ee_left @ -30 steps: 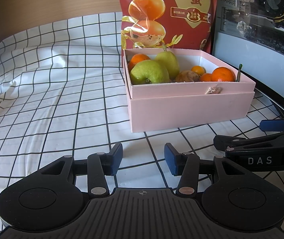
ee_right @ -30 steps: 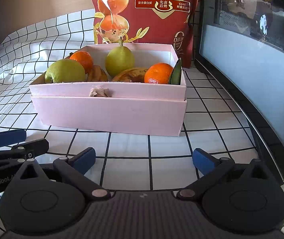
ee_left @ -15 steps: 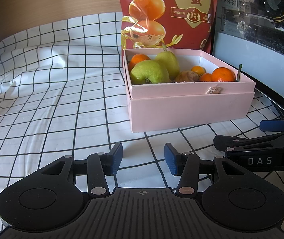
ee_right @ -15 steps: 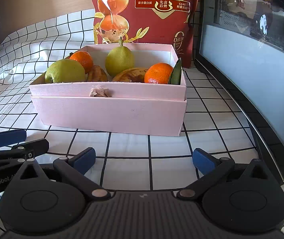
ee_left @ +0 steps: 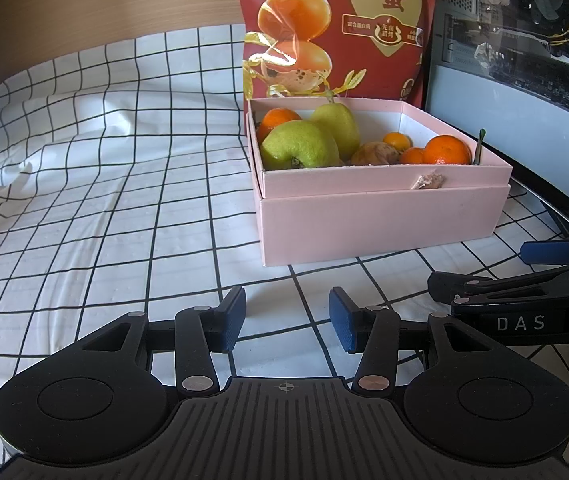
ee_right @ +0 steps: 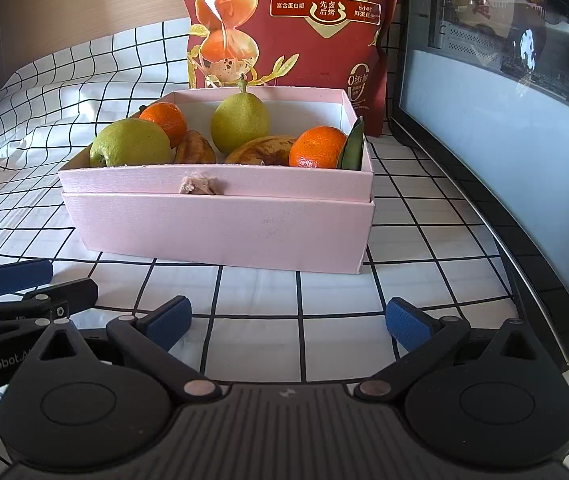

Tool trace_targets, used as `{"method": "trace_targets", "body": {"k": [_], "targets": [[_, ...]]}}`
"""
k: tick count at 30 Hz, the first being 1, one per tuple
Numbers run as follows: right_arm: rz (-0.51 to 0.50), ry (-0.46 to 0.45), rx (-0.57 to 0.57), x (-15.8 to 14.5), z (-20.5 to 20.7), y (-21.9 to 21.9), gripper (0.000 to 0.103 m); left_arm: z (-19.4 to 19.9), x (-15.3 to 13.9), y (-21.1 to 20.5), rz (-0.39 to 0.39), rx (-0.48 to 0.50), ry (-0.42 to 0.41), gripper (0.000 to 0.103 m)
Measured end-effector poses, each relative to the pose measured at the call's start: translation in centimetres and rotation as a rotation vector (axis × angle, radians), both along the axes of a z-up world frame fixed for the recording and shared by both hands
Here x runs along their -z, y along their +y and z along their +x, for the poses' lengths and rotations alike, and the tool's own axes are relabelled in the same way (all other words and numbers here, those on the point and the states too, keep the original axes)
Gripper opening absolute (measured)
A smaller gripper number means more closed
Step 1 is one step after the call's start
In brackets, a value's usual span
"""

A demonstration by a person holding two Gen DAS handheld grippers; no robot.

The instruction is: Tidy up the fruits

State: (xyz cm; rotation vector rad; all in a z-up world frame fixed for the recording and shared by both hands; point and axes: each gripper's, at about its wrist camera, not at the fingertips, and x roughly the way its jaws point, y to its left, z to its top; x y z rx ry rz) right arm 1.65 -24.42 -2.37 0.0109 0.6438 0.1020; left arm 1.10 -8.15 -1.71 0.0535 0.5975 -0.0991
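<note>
Left wrist view: the left gripper (ee_left: 286, 319) hangs partly open and empty over the checked cloth (ee_left: 84, 200). The pink box (ee_left: 380, 220) lies ahead and to its right, long side across, holding pears (ee_left: 304, 148) and oranges (ee_left: 446, 150). The right gripper (ee_left: 524, 280) sits just right.

Right wrist view: the right gripper (ee_right: 287, 319) is wide open, empty. The box (ee_right: 220, 224) lies straight ahead, so this hand looks nearer. A red bag (ee_right: 296, 20) stands behind; nothing blocks the way
</note>
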Motion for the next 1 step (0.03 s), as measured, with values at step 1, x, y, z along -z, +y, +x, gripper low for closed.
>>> {"method": "trace_targets", "body": {"k": [1], "targets": [[0.000, 0.000, 0.000, 0.00, 0.00, -0.01, 0.103, 0.03, 0.01, 0.03, 0.000, 0.000, 0.000, 0.052]]}}
